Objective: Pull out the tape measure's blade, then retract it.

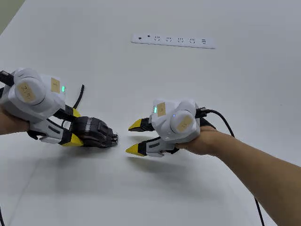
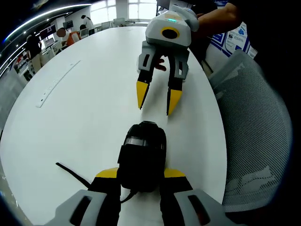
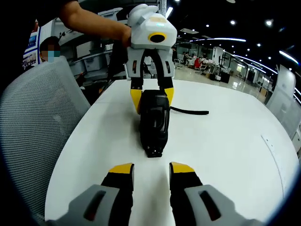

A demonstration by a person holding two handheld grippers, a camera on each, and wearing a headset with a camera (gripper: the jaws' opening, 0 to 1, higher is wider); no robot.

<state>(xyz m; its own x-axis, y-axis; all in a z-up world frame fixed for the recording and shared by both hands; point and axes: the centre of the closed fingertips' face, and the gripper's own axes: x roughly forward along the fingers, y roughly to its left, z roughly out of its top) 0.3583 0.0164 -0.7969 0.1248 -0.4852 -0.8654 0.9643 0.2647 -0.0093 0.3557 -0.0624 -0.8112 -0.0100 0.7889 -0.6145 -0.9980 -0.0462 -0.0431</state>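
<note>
The left gripper (image 1: pixel 74 127) and the right gripper (image 1: pixel 133 138) share one build: a rounded white housing, grey-and-black jaws with pointed yellow tips, and tan paper stickers (image 1: pixel 161 109) on the shell. A small green light (image 1: pixel 63 88) glows on each, and a black cable (image 1: pixel 211 111) runs from the rear.

Bright even overhead light, soft faint shadows, sharp focus, fisheye-warped edges

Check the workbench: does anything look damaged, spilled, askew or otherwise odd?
Nothing stands out. The tape measure rests intact on the table, clamped in the left hand-held gripper, blade not yet out. The right hand-held gripper is open, apart from it. The power strip lies flat.
</note>
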